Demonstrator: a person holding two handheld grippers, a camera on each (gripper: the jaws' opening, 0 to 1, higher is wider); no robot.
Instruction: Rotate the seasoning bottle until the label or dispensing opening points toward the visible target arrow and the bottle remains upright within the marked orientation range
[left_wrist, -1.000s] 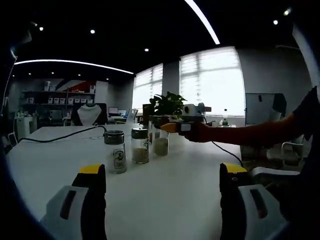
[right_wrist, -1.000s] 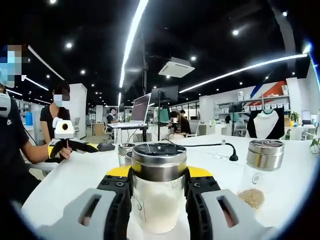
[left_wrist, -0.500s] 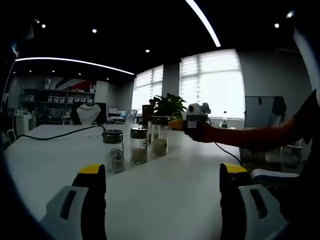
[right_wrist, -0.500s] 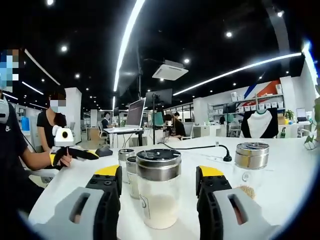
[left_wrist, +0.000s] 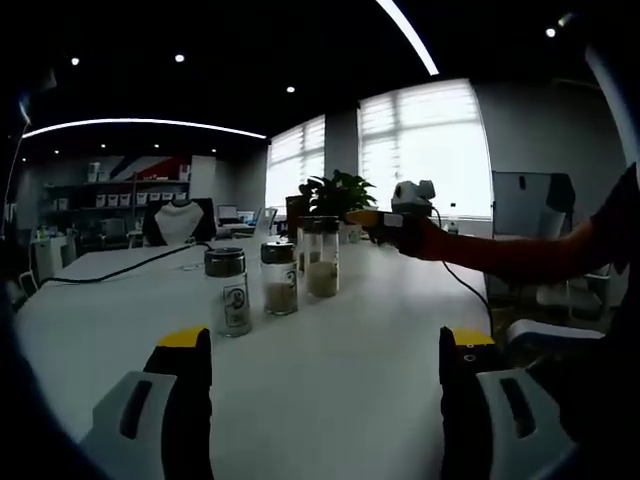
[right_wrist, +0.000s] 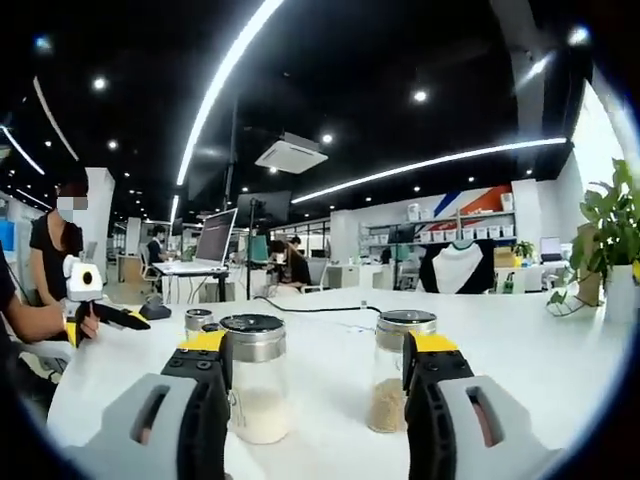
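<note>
Between the parted jaws stands the seasoning bottle (right_wrist: 255, 380) (upright, untouched).

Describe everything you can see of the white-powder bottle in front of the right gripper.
The seasoning bottle is a clear glass or plastic jar with a dark-topped metal-looking cap, roughly a third full of white powder. It stands upright on the white table, between and beyond the open jaws of the right gripper, which do not touch it. A second bottle with tan granules stands to its right, apart. No label can be made out from this side.
</note>
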